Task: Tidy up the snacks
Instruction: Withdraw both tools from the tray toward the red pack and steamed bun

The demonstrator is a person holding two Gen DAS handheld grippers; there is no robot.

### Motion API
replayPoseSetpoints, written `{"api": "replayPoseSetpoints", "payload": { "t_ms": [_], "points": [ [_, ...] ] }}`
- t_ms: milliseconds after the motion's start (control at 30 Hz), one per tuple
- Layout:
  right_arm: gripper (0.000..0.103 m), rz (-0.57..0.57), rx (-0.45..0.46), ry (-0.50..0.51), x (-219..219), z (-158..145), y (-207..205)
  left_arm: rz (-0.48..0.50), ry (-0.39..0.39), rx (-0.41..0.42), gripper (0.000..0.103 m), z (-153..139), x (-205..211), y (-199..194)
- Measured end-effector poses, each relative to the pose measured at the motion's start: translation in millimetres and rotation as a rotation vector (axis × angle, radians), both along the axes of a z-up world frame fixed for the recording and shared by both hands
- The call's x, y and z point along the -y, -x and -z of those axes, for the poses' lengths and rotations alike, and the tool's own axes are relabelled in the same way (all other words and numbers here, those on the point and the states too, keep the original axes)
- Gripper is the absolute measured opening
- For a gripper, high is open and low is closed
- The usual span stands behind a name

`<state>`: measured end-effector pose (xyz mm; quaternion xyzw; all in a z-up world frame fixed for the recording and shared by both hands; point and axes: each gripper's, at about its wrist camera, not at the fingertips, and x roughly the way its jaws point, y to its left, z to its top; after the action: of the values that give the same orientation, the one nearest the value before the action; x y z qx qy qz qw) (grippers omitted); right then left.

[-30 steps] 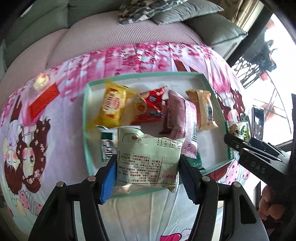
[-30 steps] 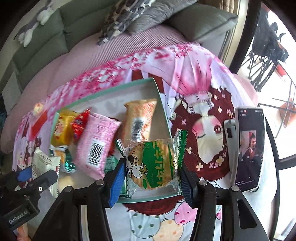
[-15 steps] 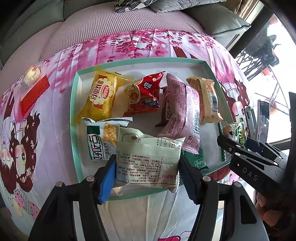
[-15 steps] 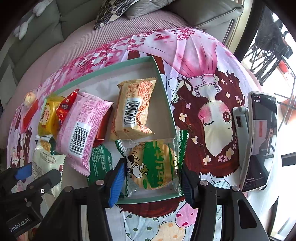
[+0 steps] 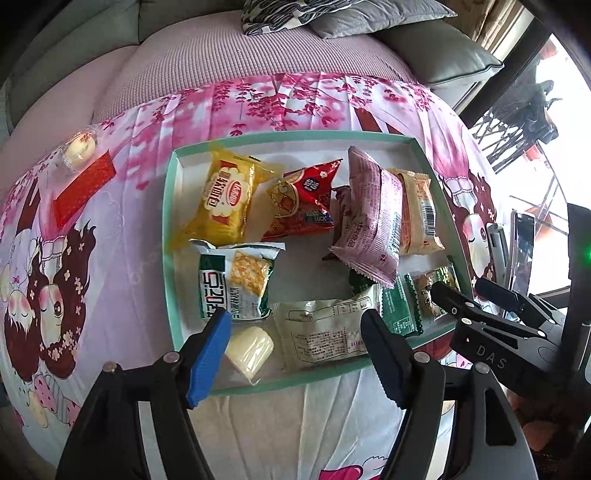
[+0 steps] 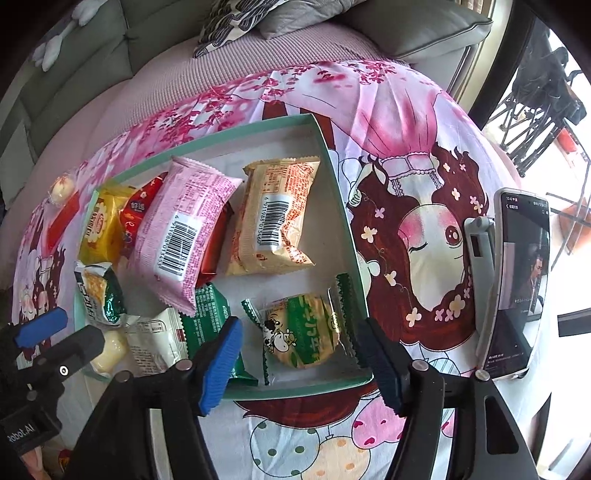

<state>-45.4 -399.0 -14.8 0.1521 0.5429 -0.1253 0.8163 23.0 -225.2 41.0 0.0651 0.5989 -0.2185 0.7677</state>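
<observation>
A white tray with a teal rim point(image 5: 168, 258) holds several snack packets. A white-green packet point(image 5: 325, 338) lies flat at the tray's near edge, between the pads of my left gripper point(image 5: 295, 343). Its jaws are opening and the pads stand clear of the packet. In the tray's near right corner lies a green cow-print biscuit packet point(image 6: 303, 332). It sits between the opening jaws of my right gripper point(image 6: 299, 354), untouched by either pad. Yellow point(image 5: 225, 199), red point(image 5: 303, 203), pink point(image 5: 373, 218) and orange point(image 5: 417, 210) packets fill the far half.
A phone on a stand point(image 6: 517, 280) stands right of the tray on the pink cartoon cloth point(image 6: 424, 166). A flat red packet point(image 5: 83, 188) and a small round sweet point(image 5: 79, 147) lie left of the tray. Sofa cushions point(image 5: 332, 14) rise behind.
Both grippers have opened. The white-green packet has left the left pads and the cow-print packet the right pads; both now lie on the tray floor.
</observation>
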Motion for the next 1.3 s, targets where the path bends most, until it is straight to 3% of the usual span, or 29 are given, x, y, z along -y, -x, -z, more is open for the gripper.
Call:
{"api": "replayPoseSetpoints", "payload": {
  "t_ms": [100, 200, 333, 767, 1067, 1300],
  "points": [
    [0.076, -0.002, 0.004, 0.007, 0, -2, 2, -0.009, -0.002, 0.004, 0.076, -1, -5, 0],
    [0.083, -0.007, 0.017, 0.010, -1, -4, 4, -0.040, -0.019, 0.023, 0.091, 0, -13, -2],
    [0.103, -0.011, 0.033, 0.007, -4, -9, 6, -0.088, -0.046, 0.038, 0.092, 1, -27, -7],
    [0.103, -0.033, 0.059, 0.029, -25, -37, 12, -0.177, -0.095, 0.045, 0.092, -7, -75, -17],
    [0.103, -0.111, 0.127, 0.028, -72, -80, -2, -0.231, -0.110, 0.079, 0.092, -24, -121, -34],
    [0.103, -0.181, 0.130, 0.027, -120, -88, -28, -0.262, -0.142, 0.090, 0.092, -24, -162, -49]
  ]
}}
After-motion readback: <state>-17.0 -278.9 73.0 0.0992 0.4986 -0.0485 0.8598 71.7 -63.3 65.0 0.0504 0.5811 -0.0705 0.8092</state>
